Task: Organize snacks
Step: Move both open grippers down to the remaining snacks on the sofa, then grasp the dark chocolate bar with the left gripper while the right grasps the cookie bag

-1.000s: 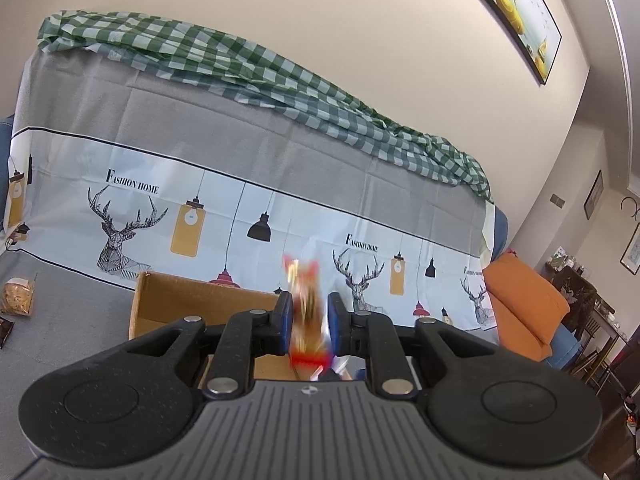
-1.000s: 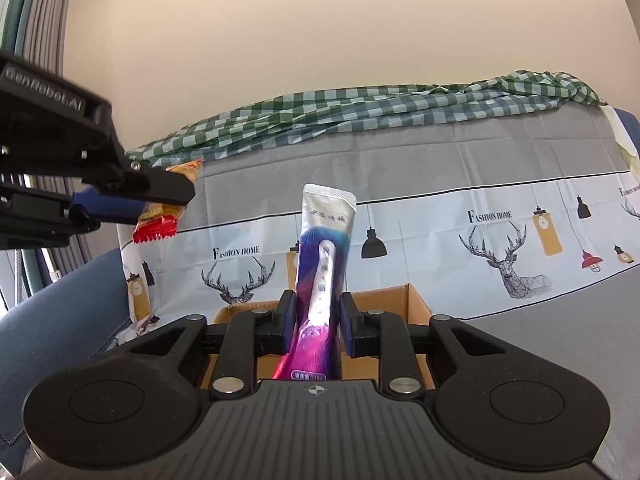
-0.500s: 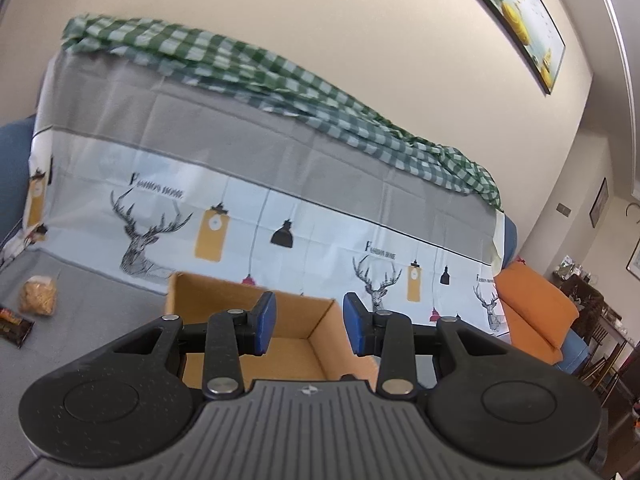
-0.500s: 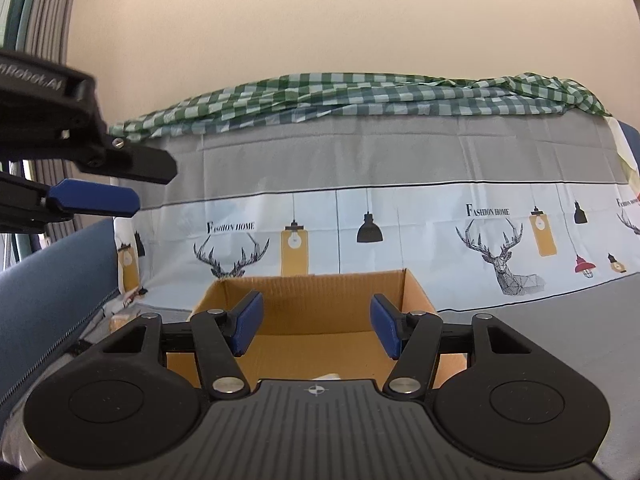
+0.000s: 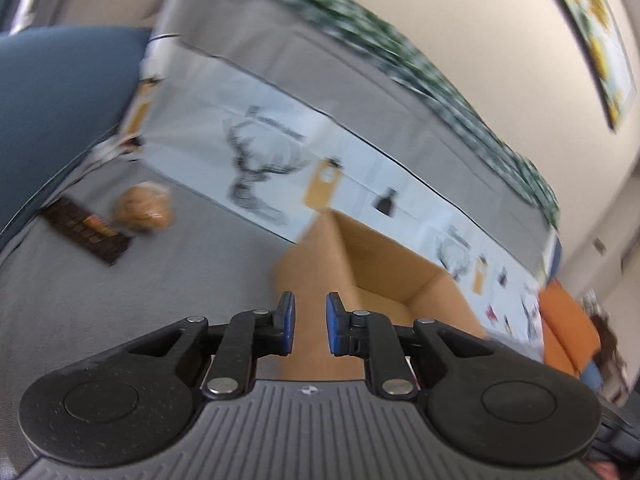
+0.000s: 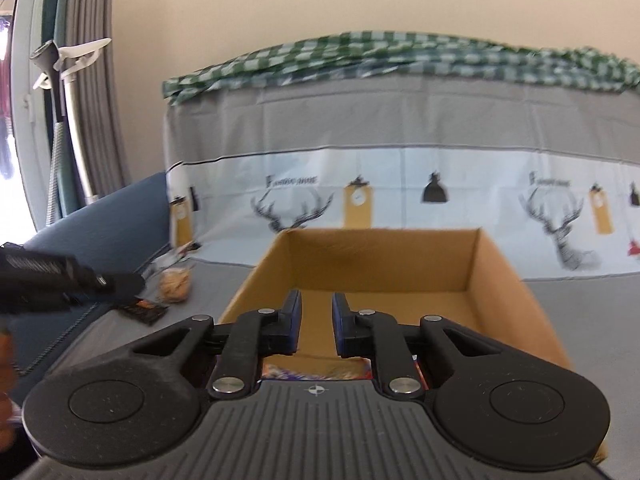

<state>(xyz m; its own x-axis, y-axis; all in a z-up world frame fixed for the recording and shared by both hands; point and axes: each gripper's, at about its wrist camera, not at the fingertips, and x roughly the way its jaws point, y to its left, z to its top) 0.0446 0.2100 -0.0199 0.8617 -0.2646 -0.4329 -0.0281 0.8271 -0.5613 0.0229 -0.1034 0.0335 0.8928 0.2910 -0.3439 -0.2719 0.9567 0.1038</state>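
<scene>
My left gripper (image 5: 310,328) is empty, its jaws nearly together. Ten o'clock from it lie a round golden snack bag (image 5: 144,210) and a flat dark bar packet (image 5: 86,234), long axis slanting. My right gripper (image 6: 316,326), closing empty, overhangs the open cardboard box (image 6: 504,272); colourful wrappers (image 6: 312,371) inside.

Beyond your right gripper (image 6: 316,326), past the box, the printed cloth (image 6: 400,176) carries a caption above each stag, but blur leaves only a large "F" legible. White lettering on the left gripper (image 6: 72,280) is too smeared to read.
</scene>
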